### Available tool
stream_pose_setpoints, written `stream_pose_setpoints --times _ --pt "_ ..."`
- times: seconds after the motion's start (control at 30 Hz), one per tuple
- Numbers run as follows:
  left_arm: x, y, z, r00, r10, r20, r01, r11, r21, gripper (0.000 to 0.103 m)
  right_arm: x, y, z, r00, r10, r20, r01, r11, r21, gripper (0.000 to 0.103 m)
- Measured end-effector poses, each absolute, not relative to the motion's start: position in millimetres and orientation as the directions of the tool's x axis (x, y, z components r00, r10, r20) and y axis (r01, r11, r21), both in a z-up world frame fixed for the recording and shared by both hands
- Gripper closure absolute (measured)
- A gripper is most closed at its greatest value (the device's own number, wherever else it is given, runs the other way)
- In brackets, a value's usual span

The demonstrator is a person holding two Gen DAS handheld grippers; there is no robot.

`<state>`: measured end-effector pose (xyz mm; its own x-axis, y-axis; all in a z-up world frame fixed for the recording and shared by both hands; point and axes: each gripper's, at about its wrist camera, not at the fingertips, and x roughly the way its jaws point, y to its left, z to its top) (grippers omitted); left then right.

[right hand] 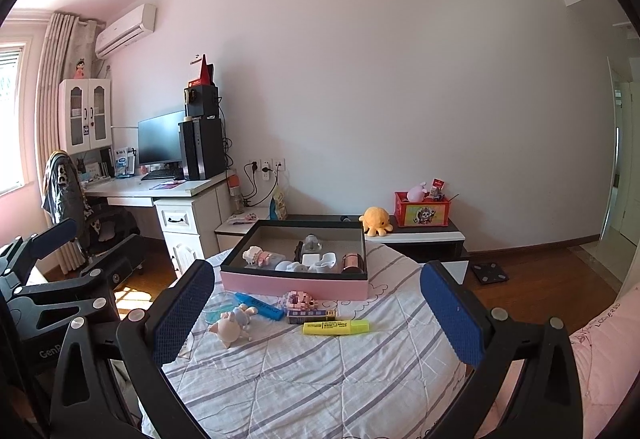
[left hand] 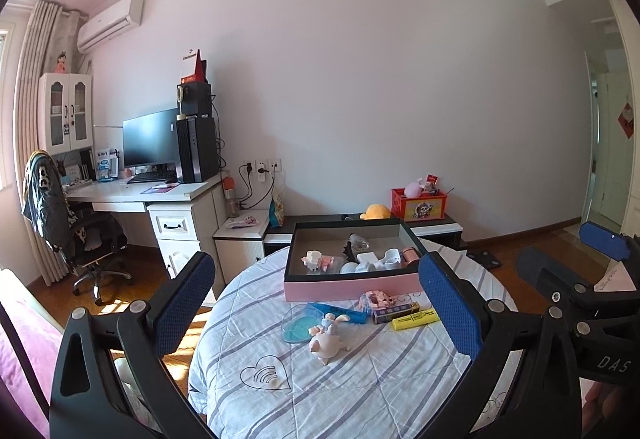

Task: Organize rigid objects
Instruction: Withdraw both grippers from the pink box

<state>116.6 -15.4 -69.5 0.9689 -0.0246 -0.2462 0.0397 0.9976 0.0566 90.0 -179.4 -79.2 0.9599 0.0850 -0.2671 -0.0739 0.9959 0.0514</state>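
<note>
A: Both grippers are held back from the work. The left gripper [left hand: 316, 303] is spread wide with nothing between its pads, and the right gripper [right hand: 316, 307] is likewise wide and empty. What is left to be sorted?

B: A pink box [right hand: 294, 283] is set at the far side of the round table [right hand: 320, 379], with several small things already inside. In front of it, loose on the striped cloth, a yellow highlighter [right hand: 335, 327], a blue pen case [right hand: 259, 306], a pink block toy [right hand: 301, 301] on a dark flat box [right hand: 312, 315], and a pig figure [right hand: 230, 331] are seen.

A: What could go wrong?

B: The loose things are crowded together, some touching. If a wide jaw is lowered onto one, a neighbour is likely to be nudged or trapped as well. The block toy may be broken apart if it is squeezed hard. The pig figure, being rounded, may be squirted out of the pads. The cloth is soft and creased, so it could be pinched and dragged.

A: And room for moving?

B: The near half of the table is bare, so an approach from there is open. The left rim is close to the pig figure; anything knocked that way could be lost to the floor [left hand: 132, 295]. The box wall must be cleared before anything is released.
</note>
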Motion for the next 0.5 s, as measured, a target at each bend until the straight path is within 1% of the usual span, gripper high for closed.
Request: stream_pose_setpoints --times 0.07,0.2,0.33,0.4,0.5 --pt "124 -16 -77 0.962 -0.037 -0.269 0.053 0.997 0.056 0.000 97 -181 -85 0.955 0.086 -0.283 -0.073 0.996 0.054 0.000" --pt "144 -14 -97 0.935 -0.070 -0.346 0.085 0.996 0.028 0.000 116 -187 -101 0.940 0.084 -0.332 -0.067 0.996 0.064 0.000" --pt "163 -7 -123 0.911 -0.052 -0.409 0.070 0.997 0.028 0.000 139 -198 -123 0.917 0.083 -0.390 -0.055 0.995 0.081 0.000" --pt "175 -2 -139 0.889 -0.034 -0.456 0.055 0.998 0.032 0.000 151 -206 -135 0.905 0.076 -0.419 -0.041 0.995 0.090 0.000" --pt "193 6 -165 0.847 -0.032 -0.530 0.039 0.999 0.002 0.000 169 -221 -154 0.884 0.066 -0.462 -0.013 0.993 0.117 0.000"
